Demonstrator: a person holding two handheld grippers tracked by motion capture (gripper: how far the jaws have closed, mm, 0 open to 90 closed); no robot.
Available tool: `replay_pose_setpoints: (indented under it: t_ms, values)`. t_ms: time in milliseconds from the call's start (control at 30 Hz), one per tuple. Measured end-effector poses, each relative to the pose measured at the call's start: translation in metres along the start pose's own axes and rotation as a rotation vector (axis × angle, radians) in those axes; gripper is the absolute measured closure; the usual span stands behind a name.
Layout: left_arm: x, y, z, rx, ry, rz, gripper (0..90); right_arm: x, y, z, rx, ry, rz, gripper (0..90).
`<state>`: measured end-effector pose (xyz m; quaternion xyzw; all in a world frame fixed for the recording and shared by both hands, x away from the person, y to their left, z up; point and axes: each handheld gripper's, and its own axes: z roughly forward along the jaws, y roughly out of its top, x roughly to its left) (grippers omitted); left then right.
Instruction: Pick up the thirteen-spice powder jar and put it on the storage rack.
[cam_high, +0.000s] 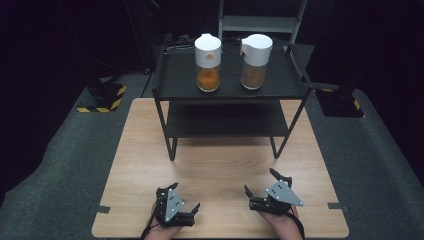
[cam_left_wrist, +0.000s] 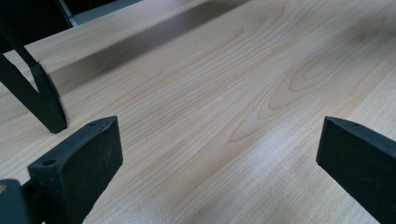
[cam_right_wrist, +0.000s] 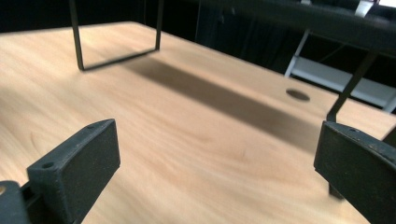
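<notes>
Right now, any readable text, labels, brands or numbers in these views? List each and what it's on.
None readable.
Left jar: an orange round mark on its white lid, no letters legible.
Right jar: no visible label.
Black shelf rack, wooden table, both claws: no markings.
Yellow-black hazard stripes on the floor base: pattern only, no words.
</notes>
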<state>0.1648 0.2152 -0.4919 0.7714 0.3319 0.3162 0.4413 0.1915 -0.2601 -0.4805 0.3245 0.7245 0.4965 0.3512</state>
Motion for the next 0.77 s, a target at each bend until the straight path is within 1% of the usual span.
replay_pose_setpoints:
  t_ms: [133,167,233,267,333,367,633,667,700,767]
  values:
    - [-0.001,0.000,0.000,0.003,0.003,-0.002,0.6,-0.001,-0.013,0.001,0.046,-0.006,0.005,0.0]
    - [-0.001,0.000,0.000,0.003,0.003,-0.002,0.6,-0.001,-0.013,0.001,0.046,-0.006,0.005,0.0]
    - [-0.001,0.001,0.000,0.003,0.004,0.000,0.6,-0.002,-0.018,0.001,0.068,-0.010,0.005,0.0]
    - [-0.001,0.001,0.000,0.003,0.004,0.000,0.6,-0.002,-0.018,0.001,0.068,-0.010,0.005,0.0]
    - [-0.001,0.001,0.001,0.003,0.005,0.003,0.6,-0.003,-0.021,0.000,0.085,-0.016,0.004,0.0]
    - [-0.002,0.001,0.001,0.004,0.007,0.007,0.6,-0.003,-0.020,0.000,0.100,-0.015,0.003,0.0]
    - [-0.005,0.003,0.001,0.015,0.012,0.030,0.6,0.000,-0.021,-0.004,0.105,-0.031,-0.031,0.0]
    - [-0.005,0.003,0.001,0.016,0.013,0.032,0.6,0.002,-0.022,-0.005,0.105,-0.030,-0.048,0.0]
    - [-0.006,0.003,0.001,0.016,0.014,0.032,0.6,0.002,-0.022,-0.005,0.105,-0.030,-0.048,0.0]
    - [-0.006,0.003,0.002,0.018,0.018,0.032,0.6,0.003,-0.022,-0.005,0.105,-0.027,-0.066,0.0]
